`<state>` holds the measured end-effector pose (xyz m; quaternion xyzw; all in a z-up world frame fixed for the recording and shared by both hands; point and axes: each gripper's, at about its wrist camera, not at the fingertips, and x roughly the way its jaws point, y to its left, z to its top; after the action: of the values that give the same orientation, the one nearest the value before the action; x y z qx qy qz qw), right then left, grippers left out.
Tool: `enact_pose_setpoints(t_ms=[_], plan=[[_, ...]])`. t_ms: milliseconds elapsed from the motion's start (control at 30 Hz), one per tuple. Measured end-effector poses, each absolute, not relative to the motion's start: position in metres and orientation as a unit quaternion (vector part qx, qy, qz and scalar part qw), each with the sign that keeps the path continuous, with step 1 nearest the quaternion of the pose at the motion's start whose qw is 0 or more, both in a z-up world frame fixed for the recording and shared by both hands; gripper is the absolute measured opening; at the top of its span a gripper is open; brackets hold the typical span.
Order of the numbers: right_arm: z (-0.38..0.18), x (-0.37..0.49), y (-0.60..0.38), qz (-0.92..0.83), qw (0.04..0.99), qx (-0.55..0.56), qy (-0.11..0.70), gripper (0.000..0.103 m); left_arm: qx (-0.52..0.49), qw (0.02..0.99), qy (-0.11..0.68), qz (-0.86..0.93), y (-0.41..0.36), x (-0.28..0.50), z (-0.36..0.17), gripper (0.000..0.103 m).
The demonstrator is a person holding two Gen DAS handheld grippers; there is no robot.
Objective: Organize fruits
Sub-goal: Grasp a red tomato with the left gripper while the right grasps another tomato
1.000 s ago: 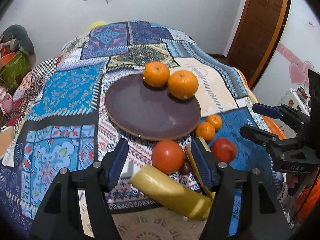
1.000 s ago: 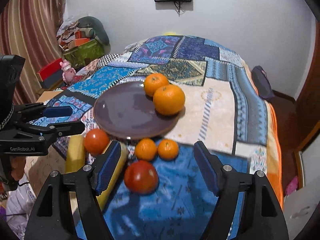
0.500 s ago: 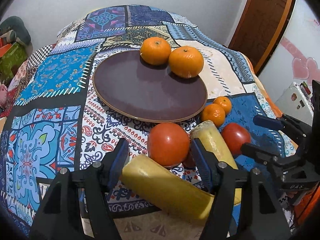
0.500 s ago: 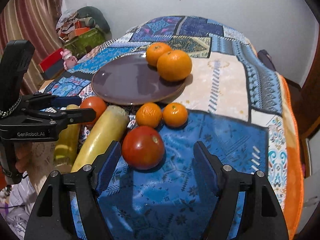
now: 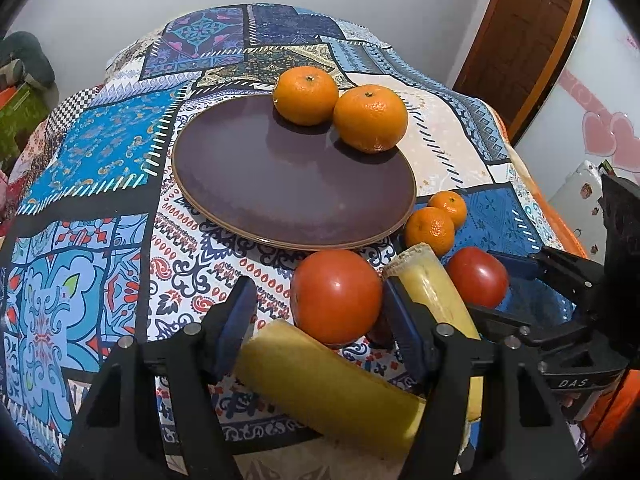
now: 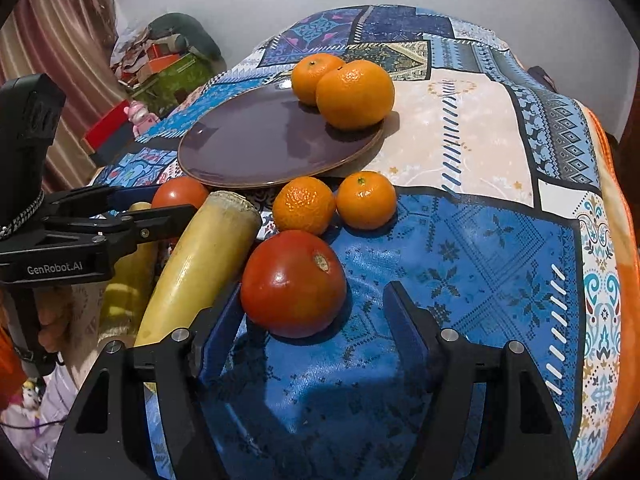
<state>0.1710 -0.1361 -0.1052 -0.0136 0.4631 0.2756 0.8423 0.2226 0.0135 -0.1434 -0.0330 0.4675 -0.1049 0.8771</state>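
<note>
- Two large oranges (image 5: 340,112) are held on the purple plate (image 5: 280,184), beyond both grippers.
- The left gripper (image 5: 320,320) is spread around one tomato (image 5: 336,296); contact seems absent.
- The right gripper (image 6: 316,320), its jaws just narrowed, is kept apart around another tomato (image 6: 294,284).
- Two small oranges (image 6: 336,204) and two bananas (image 6: 200,264) are left outside the plate.

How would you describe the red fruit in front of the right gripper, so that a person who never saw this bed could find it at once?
Start at the dark purple plate on the patchwork bedspread. Two small oranges lie just off its near rim, and the red tomato sits in front of them on the blue patch. Unlike the other tomato, it lies right of the cut banana.
</note>
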Motion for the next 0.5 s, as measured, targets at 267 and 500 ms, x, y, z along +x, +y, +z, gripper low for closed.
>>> enact_pose_setpoints(t_ms=[267,500], plan=[[-0.1045,0.1714,-0.1314,0.293,0.836,-0.009,0.464,0.047,-0.037,0.877,0.466,-0.109,0.0147,0.2210,-0.1426,0.062],[-0.1049,0.1723,-0.1332,0.294,0.835,-0.004,0.465,0.047,-0.034,0.875,0.469,-0.114,0.0136,0.2189,-0.1405,0.058]])
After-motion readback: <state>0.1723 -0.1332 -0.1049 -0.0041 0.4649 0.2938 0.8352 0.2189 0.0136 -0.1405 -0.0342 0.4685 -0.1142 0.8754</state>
